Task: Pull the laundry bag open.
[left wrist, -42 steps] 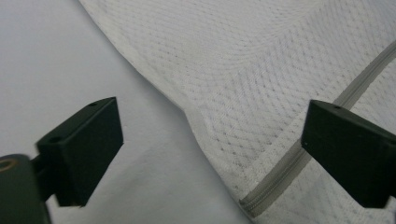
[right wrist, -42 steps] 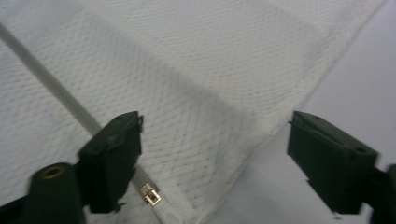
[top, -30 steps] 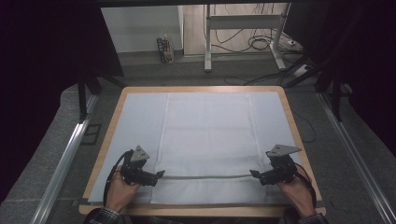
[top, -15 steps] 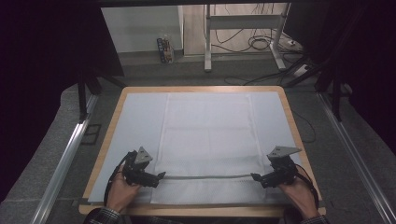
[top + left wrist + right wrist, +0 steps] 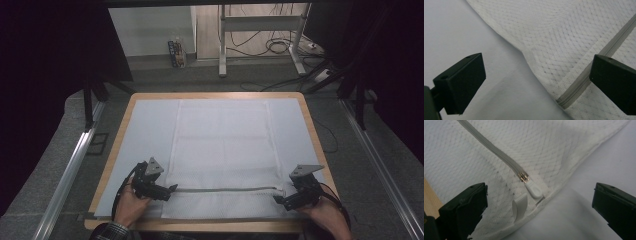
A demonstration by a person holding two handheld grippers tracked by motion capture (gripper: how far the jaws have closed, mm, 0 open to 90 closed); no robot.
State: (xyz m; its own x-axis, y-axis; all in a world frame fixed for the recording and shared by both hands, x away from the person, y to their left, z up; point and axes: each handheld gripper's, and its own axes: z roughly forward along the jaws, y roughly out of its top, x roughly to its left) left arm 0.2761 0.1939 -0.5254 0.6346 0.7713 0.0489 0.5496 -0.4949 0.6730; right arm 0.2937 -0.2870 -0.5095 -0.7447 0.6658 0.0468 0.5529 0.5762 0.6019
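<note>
where zipper (image 5: 225, 190) ends, open grippers (image 5: 172, 188)

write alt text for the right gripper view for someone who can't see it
The right gripper hangs with its two black jaws wide open over the corner of a white mesh laundry bag. Between the jaws, a grey zipper runs down to its metal slider and white pull tab near the bag's edge, on a pale sheet.

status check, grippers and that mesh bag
Left gripper open at zipper's closed end. Right gripper open around zipper pull. Mesh laundry bag flat, zipped. Nothing in the way.
</note>
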